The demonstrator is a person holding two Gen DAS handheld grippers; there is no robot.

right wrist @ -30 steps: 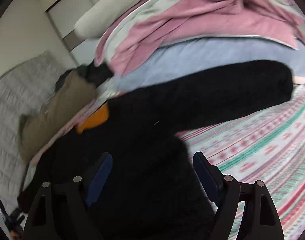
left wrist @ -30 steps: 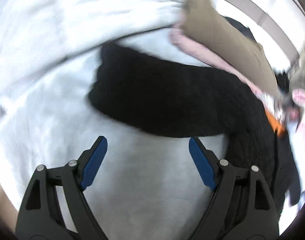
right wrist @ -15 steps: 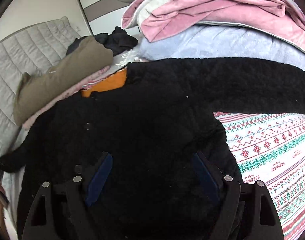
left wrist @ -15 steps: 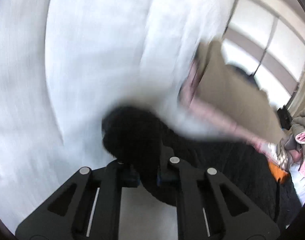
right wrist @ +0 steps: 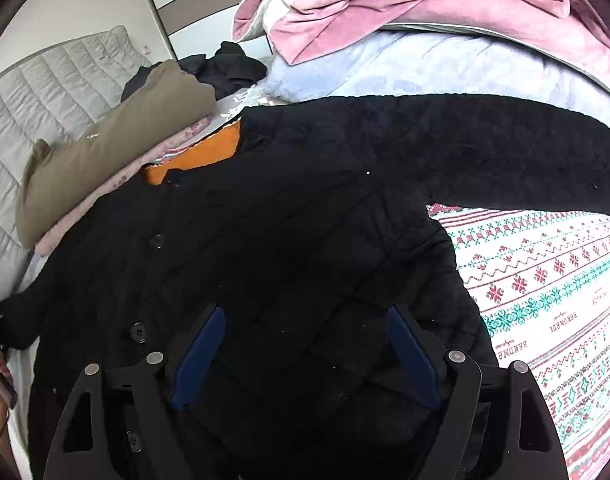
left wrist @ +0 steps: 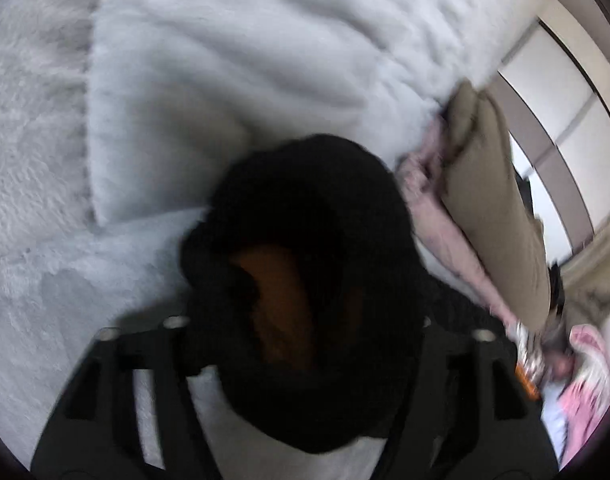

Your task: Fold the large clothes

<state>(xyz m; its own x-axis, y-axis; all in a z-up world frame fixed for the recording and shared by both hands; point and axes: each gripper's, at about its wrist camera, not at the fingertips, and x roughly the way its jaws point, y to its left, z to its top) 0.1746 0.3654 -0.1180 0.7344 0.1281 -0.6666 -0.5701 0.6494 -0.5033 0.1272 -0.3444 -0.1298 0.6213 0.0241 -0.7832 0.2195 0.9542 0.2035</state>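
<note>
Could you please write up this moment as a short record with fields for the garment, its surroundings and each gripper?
garment: black fleece jacket, spread front-up on the bed, buttons showing, orange lining at the collar
sleeve: cuff end bunched between the left gripper's arms
left gripper: jaws opening, cuff between them, pads hidden by the fabric
right gripper: open, over the jacket's lower front
nearby: folded olive garment; pink blanket; patterned bedsheet
</note>
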